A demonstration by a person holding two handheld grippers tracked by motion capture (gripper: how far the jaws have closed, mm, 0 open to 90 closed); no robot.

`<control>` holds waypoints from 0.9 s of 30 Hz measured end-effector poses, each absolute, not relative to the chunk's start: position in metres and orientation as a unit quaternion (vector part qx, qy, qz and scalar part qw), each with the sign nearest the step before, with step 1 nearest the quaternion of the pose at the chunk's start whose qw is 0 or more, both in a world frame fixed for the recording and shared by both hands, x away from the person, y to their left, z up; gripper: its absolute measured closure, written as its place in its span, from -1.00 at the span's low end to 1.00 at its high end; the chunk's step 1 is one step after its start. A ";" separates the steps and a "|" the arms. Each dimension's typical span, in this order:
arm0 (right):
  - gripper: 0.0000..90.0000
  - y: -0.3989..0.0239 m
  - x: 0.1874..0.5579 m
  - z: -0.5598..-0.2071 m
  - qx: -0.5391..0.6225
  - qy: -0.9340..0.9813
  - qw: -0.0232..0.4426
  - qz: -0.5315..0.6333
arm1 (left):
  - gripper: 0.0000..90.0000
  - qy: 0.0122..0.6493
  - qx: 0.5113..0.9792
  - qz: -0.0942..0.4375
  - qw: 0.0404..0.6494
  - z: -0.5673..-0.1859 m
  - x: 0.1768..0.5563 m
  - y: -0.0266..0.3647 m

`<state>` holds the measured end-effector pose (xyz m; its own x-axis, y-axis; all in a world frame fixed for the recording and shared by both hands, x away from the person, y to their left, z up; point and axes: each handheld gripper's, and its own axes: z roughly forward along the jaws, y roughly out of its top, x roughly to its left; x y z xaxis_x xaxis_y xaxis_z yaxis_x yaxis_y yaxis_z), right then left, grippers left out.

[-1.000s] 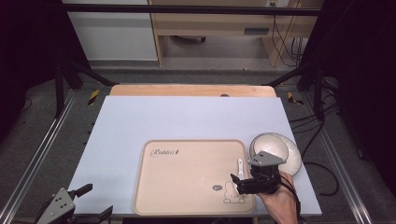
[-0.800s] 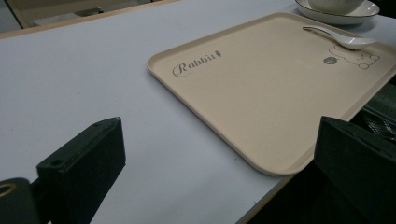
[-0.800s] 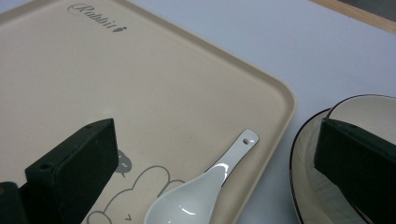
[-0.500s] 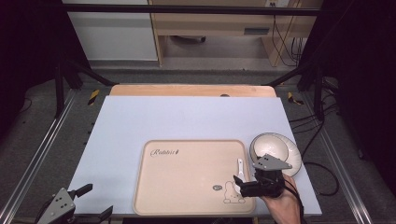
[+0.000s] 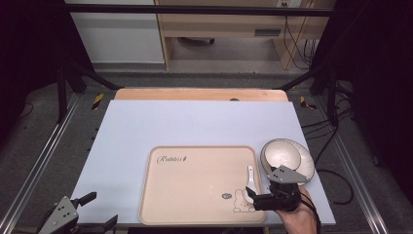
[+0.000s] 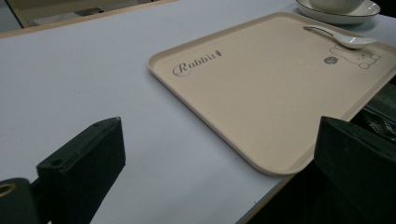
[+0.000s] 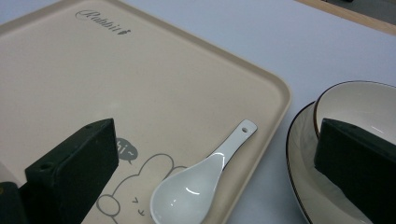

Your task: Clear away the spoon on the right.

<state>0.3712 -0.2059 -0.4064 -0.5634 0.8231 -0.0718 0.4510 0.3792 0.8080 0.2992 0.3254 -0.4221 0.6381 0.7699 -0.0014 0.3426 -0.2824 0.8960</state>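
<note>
A beige tray (image 5: 195, 185) printed "Rabbit" lies near the table's front edge. A white ceramic spoon (image 5: 250, 183) rests on its right side, scoop toward me, beside the rabbit drawing. A white bowl (image 5: 282, 156) sits on a dark-rimmed plate (image 5: 304, 163) just right of the tray. My right gripper (image 5: 267, 195) is open, low over the tray's front right corner. In the right gripper view the spoon (image 7: 191, 189) lies between the wide jaws, untouched. My left gripper (image 5: 100, 212) hangs open off the table's front left, looking across at the tray (image 6: 261, 93).
The pale blue table top (image 5: 195, 122) stretches bare behind and left of the tray. A wooden strip (image 5: 199, 94) runs along its far edge. Black frame rails and cables flank the table on both sides.
My right gripper has drawn back toward the front edge, away from the plate. The spoon stays lying on the tray. The left gripper has not moved.
</note>
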 end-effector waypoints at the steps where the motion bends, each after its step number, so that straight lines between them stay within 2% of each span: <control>1: -1.00 -0.206 0.370 -0.406 0.403 0.794 0.239 0.388 | -0.97 0.362 0.769 0.224 0.478 -0.422 0.299 0.325; 27: -1.00 -0.222 0.350 -0.406 0.409 0.784 0.248 0.396 | -0.97 0.362 0.769 0.225 0.476 -0.422 0.299 0.325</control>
<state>0.3497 -0.2215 -0.4063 -0.5431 0.8371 -0.0658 0.4443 0.3530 0.8234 0.2993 0.3251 -0.4221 0.6372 0.7707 0.0014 0.3424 -0.2847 0.8954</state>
